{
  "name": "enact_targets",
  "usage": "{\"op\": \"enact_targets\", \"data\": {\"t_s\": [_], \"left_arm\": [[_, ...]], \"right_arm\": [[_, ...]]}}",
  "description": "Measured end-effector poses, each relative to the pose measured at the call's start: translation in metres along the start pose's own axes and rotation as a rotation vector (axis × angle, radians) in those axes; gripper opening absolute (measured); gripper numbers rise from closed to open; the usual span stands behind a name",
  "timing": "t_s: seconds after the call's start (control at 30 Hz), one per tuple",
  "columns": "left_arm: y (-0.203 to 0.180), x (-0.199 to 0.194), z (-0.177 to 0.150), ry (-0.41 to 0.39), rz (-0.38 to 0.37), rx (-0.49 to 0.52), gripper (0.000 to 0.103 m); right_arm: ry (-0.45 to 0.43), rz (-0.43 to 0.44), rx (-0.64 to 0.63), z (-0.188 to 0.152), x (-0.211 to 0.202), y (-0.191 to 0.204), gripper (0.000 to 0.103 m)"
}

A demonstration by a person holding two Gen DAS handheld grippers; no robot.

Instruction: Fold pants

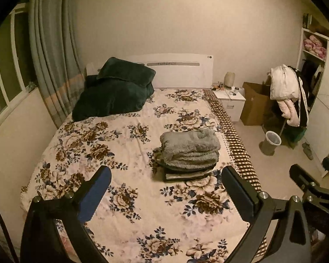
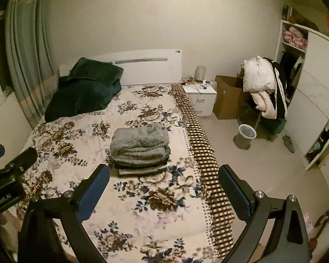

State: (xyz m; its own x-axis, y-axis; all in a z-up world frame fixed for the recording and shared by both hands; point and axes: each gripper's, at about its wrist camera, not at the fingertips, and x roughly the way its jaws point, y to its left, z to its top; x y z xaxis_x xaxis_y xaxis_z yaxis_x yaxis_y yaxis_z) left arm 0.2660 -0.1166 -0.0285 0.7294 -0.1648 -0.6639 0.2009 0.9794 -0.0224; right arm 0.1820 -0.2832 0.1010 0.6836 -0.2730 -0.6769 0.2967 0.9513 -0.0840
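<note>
Both tongs are up over the foot of the bed, and both are spread wide with nothing between their blue pads. The left tongs hang above the flowered bedspread, jaws well apart. The right tongs sit just to their right, jaws equally wide, their outer finger out over the checked border along the bed's edge.

Ahead of both, out of reach of the fingers, lies the stack of folded clothes: a fluffy grey pair of pants on top, neatly folded, with darker folded pieces under it. From the left tongs the stack is ahead and a touch right; from the right tongs it is ahead and a touch left. Nothing touches it.

Far ahead to the left, a dark green blanket is heaped against the white headboard. Ahead to the right, past the bed, stand a white nightstand, a cardboard box, a rack draped with coats and a waste bin on the floor.
</note>
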Motion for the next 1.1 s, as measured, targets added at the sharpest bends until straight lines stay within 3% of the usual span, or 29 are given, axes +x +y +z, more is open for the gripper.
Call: {"op": "enact_targets", "data": {"t_s": [1.1], "left_arm": [[-0.01,-0.013,0.008,-0.011,0.002,-0.013,0.103]], "right_arm": [[0.004,-0.003,0.006,-0.007,-0.002,-0.003,0.101]]}}
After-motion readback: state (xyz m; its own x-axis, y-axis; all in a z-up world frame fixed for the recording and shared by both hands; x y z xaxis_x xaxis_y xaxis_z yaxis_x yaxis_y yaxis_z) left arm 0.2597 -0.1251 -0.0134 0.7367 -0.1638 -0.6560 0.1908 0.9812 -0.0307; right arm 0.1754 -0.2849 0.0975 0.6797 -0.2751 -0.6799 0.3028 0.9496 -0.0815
